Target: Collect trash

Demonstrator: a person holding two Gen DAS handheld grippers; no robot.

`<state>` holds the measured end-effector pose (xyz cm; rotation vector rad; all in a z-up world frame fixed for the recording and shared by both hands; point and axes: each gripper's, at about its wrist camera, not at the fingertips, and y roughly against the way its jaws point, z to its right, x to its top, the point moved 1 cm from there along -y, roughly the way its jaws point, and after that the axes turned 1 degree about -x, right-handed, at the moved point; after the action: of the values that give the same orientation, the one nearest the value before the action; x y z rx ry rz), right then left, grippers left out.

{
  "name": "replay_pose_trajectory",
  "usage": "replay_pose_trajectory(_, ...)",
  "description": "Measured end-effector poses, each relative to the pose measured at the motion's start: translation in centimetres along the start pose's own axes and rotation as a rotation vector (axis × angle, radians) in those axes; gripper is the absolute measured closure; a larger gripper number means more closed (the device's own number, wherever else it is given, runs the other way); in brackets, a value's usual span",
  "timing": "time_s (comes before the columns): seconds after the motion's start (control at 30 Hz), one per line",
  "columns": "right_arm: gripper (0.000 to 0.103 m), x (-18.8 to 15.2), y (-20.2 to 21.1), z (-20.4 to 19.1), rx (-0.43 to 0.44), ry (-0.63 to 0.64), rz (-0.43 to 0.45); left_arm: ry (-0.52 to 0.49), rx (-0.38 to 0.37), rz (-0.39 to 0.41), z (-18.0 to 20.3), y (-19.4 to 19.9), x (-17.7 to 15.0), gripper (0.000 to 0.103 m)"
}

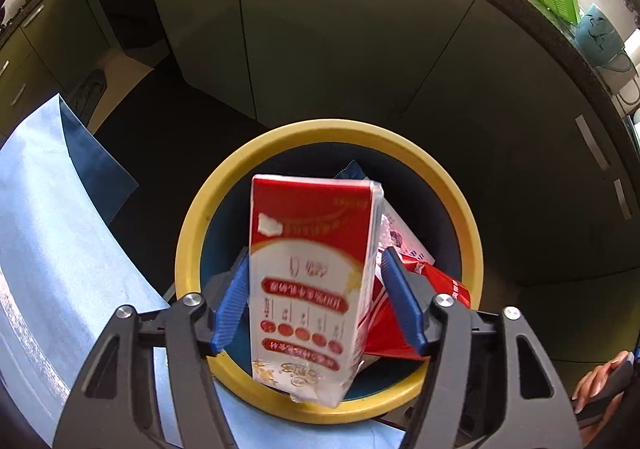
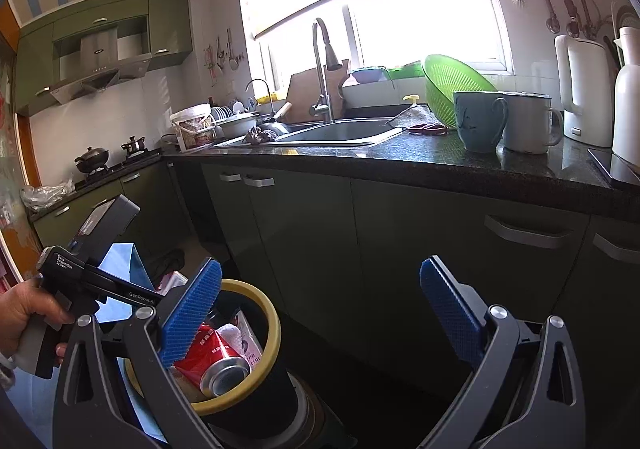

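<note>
In the left wrist view my left gripper (image 1: 316, 273) stands over the yellow-rimmed trash bin (image 1: 192, 241). A red and white carton (image 1: 312, 281) sits between its blue pads; a gap shows at the right pad, so the grip is unclear. A red can (image 1: 424, 289) and wrappers lie in the bin. In the right wrist view my right gripper (image 2: 320, 301) is open and empty, right of the bin (image 2: 272, 325). The red can (image 2: 216, 361) lies inside. The left gripper's body (image 2: 92, 273) is at the left.
Green cabinet doors (image 2: 400, 249) stand behind the bin under a dark counter (image 2: 440, 161) with a sink (image 2: 340, 133), two mugs (image 2: 480, 121), a green colander (image 2: 448, 89) and a kettle (image 2: 584, 89). A blue sheet (image 1: 48, 229) lies left of the bin.
</note>
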<state>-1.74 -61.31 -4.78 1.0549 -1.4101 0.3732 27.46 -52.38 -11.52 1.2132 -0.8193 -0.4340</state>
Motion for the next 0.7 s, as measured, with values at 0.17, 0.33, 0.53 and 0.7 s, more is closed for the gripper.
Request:
replay_pose_trajectory(0.17,0.005,-0.2,0.3,-0.4,0.003,0.0,0.001,-0.001,0.023,-0.002,-0.3,-0.4,0.5,0.037)
replay_pose_trajectory(0.33,0.005,0.1,1.0,-1.0,0.007,0.011,0.018,-0.008,0.04,0.02,-0.5,0.4,0.1,0.037)
replay_pose_trajectory(0.53,0.005,0.7,2.5,-2.3,0.03,0.042,0.041,-0.011,0.039,0.106,-0.7,4.8,-1.4,0.037)
replay_pose_trajectory(0.7,0.005,0.2,4.4,-3.5,0.069,0.109,0.032,-0.033,0.027,0.245,0.0,11.7,-5.5,0.029)
